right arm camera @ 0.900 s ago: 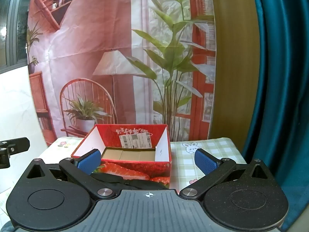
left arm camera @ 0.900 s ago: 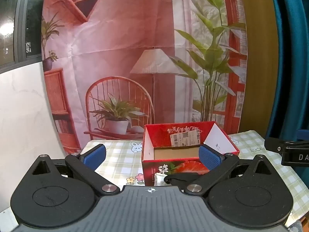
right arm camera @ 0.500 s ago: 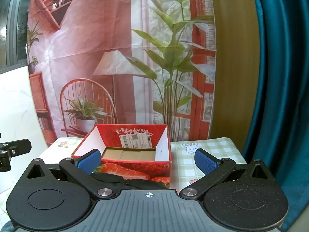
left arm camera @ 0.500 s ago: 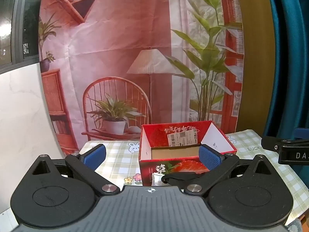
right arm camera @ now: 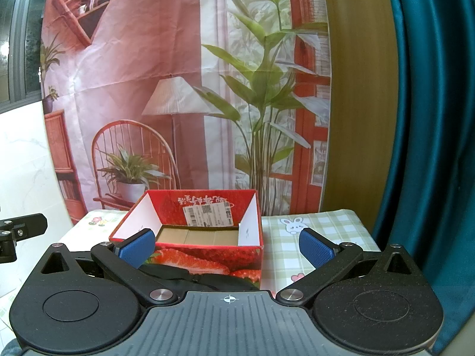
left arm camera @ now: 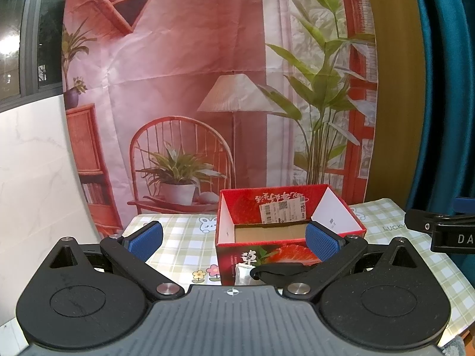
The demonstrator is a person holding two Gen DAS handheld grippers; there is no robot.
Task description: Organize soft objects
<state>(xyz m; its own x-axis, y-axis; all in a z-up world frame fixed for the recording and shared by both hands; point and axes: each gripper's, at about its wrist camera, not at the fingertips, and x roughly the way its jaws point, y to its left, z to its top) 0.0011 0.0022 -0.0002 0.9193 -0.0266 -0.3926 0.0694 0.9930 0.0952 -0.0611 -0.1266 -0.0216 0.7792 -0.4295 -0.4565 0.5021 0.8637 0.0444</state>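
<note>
Open red cardboard box, printed with strawberries, standing on the counter; its inner side walls are white, its floor is plain brown cardboard, and a white barcode label is stuck to the far inner wall. Nothing shows inside the box. Against the box's near face lie the soft things: a white crumpled piece and a black strap-like item, seen from the right wrist as a dark bundle pressed close to the strawberry print; their full shapes are hidden by my tools.

My left hand-held gripper is spread wide, its ribbed blue pads holding nothing; the right-hand pad overlaps the box's near right corner in view, though contact cannot be judged. My right hand-held gripper is likewise spread wide and empty, one blue pad over the cloth to the right of the box, the other before the box's near left corner.

The counter under the box wears a green-and-white checked cloth with rabbit and flower motifs. Behind the box hangs a creased printed backdrop showing a chair, lamp and plants; to the right of the box, a teal curtain.
</note>
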